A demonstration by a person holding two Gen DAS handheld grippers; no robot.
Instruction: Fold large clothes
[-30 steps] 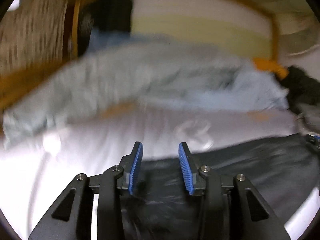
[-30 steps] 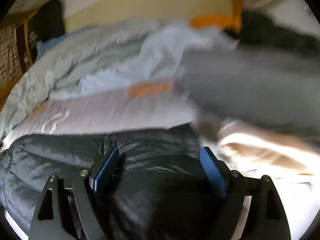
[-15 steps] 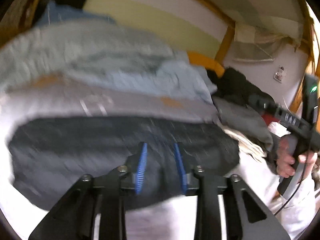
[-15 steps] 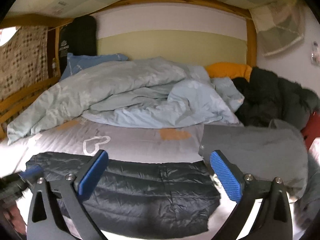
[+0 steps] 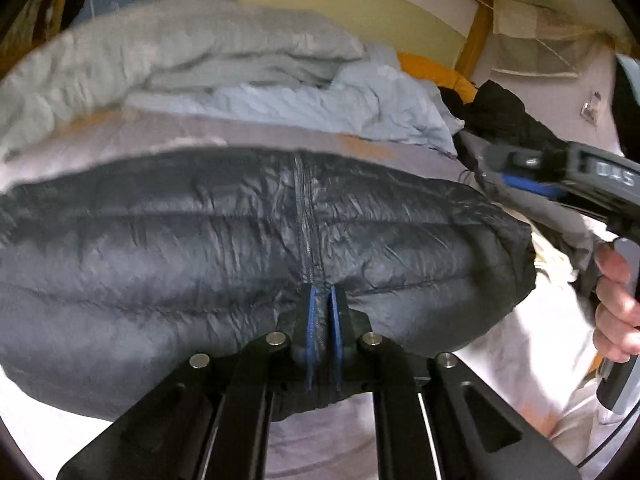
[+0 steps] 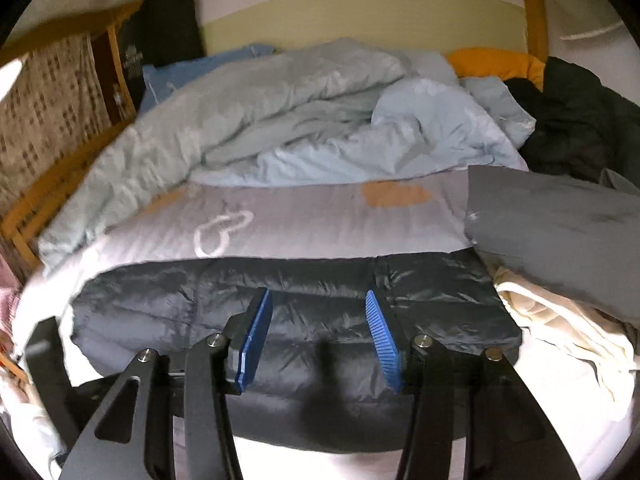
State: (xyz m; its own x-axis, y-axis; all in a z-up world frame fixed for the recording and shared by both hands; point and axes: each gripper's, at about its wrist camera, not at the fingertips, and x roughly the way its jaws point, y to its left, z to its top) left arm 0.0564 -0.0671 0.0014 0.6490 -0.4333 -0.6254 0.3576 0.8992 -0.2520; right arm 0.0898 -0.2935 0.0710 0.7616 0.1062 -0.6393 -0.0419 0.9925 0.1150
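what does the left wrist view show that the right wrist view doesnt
Only the left wrist view: the left gripper, its jaws closing with a pinch of the dark puffer jacket between the blue pads at the near edge by the zipper; also a hand holding the other gripper's handle at the right edge.

Only the right wrist view: the right gripper, jaws closing but apart over the jacket, a heart outline on the sheet, a black bag at the headboard.

Both: the jacket lying across the bed, the rumpled light blue duvet behind it, an orange pillow.
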